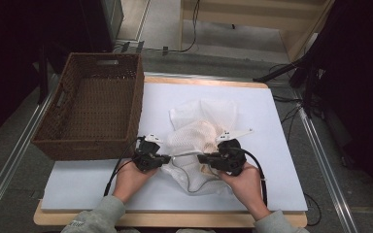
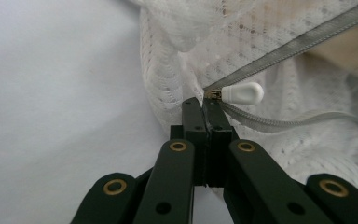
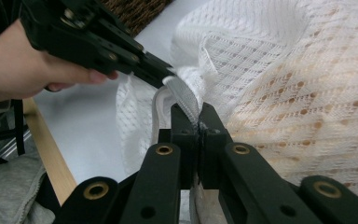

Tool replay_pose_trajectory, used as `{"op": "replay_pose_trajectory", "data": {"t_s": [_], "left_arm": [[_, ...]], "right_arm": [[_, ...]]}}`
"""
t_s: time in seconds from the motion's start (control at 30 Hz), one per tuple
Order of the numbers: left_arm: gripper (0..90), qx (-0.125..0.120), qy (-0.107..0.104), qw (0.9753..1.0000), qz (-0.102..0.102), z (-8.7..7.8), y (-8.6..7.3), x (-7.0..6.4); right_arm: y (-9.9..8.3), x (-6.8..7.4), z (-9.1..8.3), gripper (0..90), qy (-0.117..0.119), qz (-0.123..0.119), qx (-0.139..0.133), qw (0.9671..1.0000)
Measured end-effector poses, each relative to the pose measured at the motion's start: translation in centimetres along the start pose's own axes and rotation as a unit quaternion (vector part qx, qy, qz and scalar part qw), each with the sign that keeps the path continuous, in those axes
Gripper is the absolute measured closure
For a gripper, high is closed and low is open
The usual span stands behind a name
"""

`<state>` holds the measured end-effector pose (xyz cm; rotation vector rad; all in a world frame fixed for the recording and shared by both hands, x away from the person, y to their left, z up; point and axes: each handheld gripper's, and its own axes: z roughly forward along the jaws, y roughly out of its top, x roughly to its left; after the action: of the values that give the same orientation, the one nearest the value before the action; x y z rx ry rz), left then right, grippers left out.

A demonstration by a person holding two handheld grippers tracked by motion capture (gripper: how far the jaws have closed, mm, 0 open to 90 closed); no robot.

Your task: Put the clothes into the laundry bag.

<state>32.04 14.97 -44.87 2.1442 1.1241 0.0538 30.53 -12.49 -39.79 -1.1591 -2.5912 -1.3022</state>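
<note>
A white mesh bag (image 1: 205,127) with something beige inside lies in the middle of the white board (image 1: 267,145). Its grey zipper tape (image 2: 289,49) runs to a brass slider with a white teardrop pull (image 2: 243,93). My left gripper (image 1: 168,158) is shut on the bag's edge right at that slider, jaw tips (image 2: 207,101) pressed together. My right gripper (image 1: 199,158) faces it from the right and is shut on the zipper tape (image 3: 185,95), fingertips (image 3: 196,116) closed over it. In the right gripper view the left gripper (image 3: 165,74) holds the same strip a short way off.
A brown wicker basket (image 1: 97,104), empty, stands at the board's left rear, close to my left hand. The board's wooden front edge (image 1: 175,219) is near my forearms. Cables and dark stands lie on the floor to the right (image 1: 301,92).
</note>
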Motion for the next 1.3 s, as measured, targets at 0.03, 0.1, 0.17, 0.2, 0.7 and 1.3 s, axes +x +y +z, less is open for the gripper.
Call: {"op": "replay_pose_trajectory", "data": {"t_s": [0.03,0.1,0.17,0.2,0.7,1.3], "left_arm": [[90.0,-0.005,0.000,1.0000,-0.003,-0.5,0.0,0.1],[90.0,-0.012,0.005,0.9999,-0.001,-1.5,0.0,0.2],[90.0,-0.014,0.006,0.9999,-0.001,-2.7,-0.3,0.1],[90.0,-0.015,0.005,0.9999,0.001,-3.2,-0.4,0.1],[89.1,-0.003,-0.009,0.9999,-0.006,-4.7,-2.9,0.3],[74.6,0.030,0.017,0.9994,0.002,-3.9,-3.3,0.6]], "right_arm": [[0.0,0.0,0.0,88.2,0.000,0.002,0.000,1.0000],[0.1,0.0,0.0,88.2,0.000,0.000,-0.001,1.0000],[0.2,0.0,0.0,88.3,0.002,-0.002,-0.001,1.0000],[0.3,0.0,0.0,88.2,0.002,-0.004,0.000,1.0000],[0.8,2.2,2.2,88.2,0.022,-0.039,0.025,0.9987],[0.4,2.4,3.7,88.2,0.024,-0.042,0.047,0.9977]]}}
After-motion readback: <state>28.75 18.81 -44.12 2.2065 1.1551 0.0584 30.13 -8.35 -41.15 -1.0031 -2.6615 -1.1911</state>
